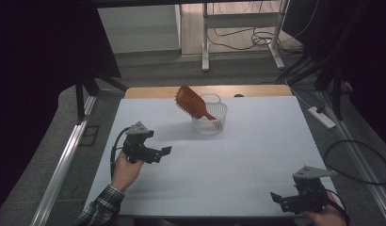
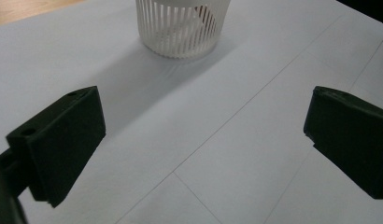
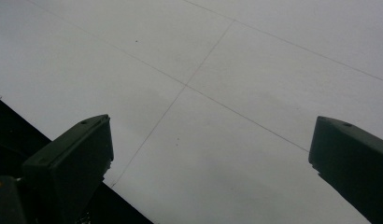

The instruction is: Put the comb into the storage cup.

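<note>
High view: a reddish-brown wooden paddle hairbrush (image 1: 190,101) stood tilted, handle down, in a white slotted plastic basket (image 1: 211,121) at the far middle of the white table (image 1: 238,160). The left gripper (image 1: 164,151) hovered near the left edge, well apart from the basket; the right gripper (image 1: 277,197) sat at the near right corner.

Left gripper view: jaws stood wide apart, holding nothing, with the basket (image 2: 180,32) ahead.

Right gripper view: jaws were wide apart and empty above bare table (image 3: 217,121).
</note>
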### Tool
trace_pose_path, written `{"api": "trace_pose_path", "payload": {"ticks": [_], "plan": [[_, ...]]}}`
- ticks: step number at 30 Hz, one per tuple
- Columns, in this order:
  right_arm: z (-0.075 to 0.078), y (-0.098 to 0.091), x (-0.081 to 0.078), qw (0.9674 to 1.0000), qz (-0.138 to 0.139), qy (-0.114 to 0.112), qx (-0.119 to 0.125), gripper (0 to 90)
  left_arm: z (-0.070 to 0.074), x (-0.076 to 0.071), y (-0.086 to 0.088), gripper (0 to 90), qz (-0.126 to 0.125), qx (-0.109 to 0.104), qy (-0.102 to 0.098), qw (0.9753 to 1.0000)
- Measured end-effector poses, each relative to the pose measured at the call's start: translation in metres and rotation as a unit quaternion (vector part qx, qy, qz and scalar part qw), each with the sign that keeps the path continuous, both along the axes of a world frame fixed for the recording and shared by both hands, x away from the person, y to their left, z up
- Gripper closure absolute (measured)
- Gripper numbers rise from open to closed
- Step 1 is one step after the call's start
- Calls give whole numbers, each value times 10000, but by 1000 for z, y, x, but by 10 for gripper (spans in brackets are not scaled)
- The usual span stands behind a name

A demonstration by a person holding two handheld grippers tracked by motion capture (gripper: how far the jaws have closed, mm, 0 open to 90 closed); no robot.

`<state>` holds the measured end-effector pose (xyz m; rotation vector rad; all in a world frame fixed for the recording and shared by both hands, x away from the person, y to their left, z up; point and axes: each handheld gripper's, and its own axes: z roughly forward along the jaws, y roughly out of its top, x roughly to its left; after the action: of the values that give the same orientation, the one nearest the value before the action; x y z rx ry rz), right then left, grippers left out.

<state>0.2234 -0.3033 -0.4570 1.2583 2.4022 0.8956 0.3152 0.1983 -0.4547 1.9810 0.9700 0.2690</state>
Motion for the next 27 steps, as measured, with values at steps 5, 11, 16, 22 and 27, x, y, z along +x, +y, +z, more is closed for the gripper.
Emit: {"api": "trace_pose_path", "payload": {"ticks": [5, 11, 16, 22, 27], "plan": [[0, 0, 0, 10000, 0, -7, -7, 0, 1, -7, 4, 0, 43, -26, -7, 10000], [0, 0, 0, 10000, 2, -23, -9, 0, 0, -14, 9, 0, 97, -8, 8, 10000], [0, 0, 0, 10000, 7, -33, -5, 0, -1, -22, 14, 0, 138, -7, 7, 9999], [0, 1, 0, 10000, 9, -26, -5, 0, -3, -28, 17, 0, 172, 40, 24, 9998], [0, 1, -1, 10000, 11, -32, -6, 0, -5, -34, 19, 0, 194, 86, 43, 9998]]}}
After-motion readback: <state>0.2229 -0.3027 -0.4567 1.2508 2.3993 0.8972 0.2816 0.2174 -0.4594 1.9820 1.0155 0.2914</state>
